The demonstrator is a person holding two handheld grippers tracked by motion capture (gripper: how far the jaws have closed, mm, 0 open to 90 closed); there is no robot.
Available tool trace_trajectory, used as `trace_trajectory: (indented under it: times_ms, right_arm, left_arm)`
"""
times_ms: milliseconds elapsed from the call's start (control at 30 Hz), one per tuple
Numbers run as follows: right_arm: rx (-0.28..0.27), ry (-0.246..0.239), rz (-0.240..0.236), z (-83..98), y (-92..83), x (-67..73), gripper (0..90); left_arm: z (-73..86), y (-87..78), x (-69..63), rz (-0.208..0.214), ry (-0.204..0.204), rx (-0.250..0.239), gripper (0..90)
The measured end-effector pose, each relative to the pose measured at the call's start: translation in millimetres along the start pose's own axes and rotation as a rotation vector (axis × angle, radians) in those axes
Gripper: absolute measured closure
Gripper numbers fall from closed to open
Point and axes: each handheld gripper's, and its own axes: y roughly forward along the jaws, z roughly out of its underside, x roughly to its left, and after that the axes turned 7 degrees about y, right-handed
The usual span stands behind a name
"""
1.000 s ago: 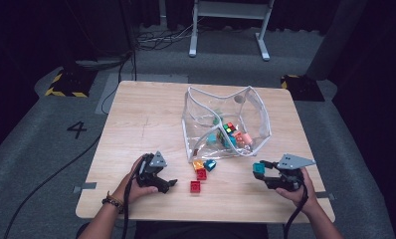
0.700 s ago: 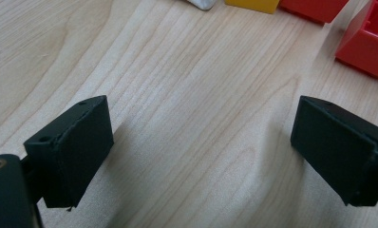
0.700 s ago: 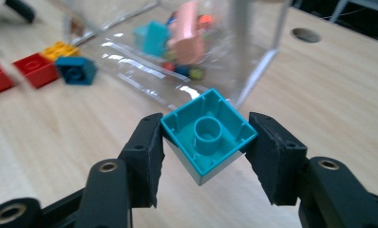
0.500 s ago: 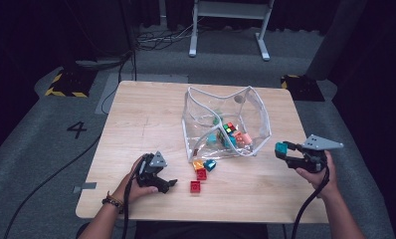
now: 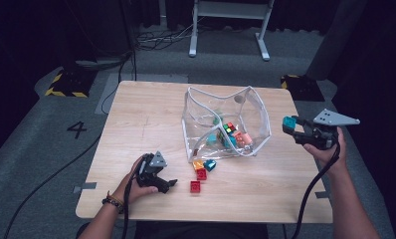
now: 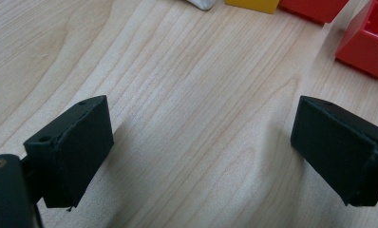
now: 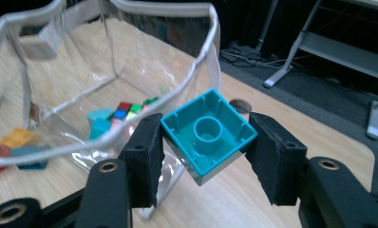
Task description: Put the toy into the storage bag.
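L gripper (image 5: 170, 183) rests low on the table (image 5: 136, 114), jaws spread w/ nothing between; red bricks (image 5: 195, 186) just to its right. Clear bag (image 5: 226, 124) sits mid-table, mouth facing up. R gripper (image 7: 203, 156) pinches a teal block (image 7: 208, 135), hollow underside toward the camera, held above and right of the bag, so it's the nearer hand. Block is squarish, no clear long axis.

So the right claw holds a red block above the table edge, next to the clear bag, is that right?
Not quite: the block in the right claw is teal, not red, as the right gripper view shows. The rest holds: it is above the table edge, next to the clear bag.
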Motion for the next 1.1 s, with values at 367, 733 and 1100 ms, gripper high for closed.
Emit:
trace_trajectory:
  times_ms: [367,733,1100]
  right_arm:
    - [-0.024,-0.05,-0.045,-42.8,17.9,13.8,48.4]
    - [0.025,-0.115,-0.115,-67.3,47.8,42.8,48.4]
    - [0.123,-0.173,-0.178,-73.6,81.6,58.9,48.4]
  left_arm:
    - [0.0,0.0,0.0,0.001,-0.001,0.0,7.0]
    - [0.0,0.0,0.1,0.0,0.001,0.0,7.0]
    - [0.0,0.0,-0.1,0.002,-0.002,0.001,7.0]
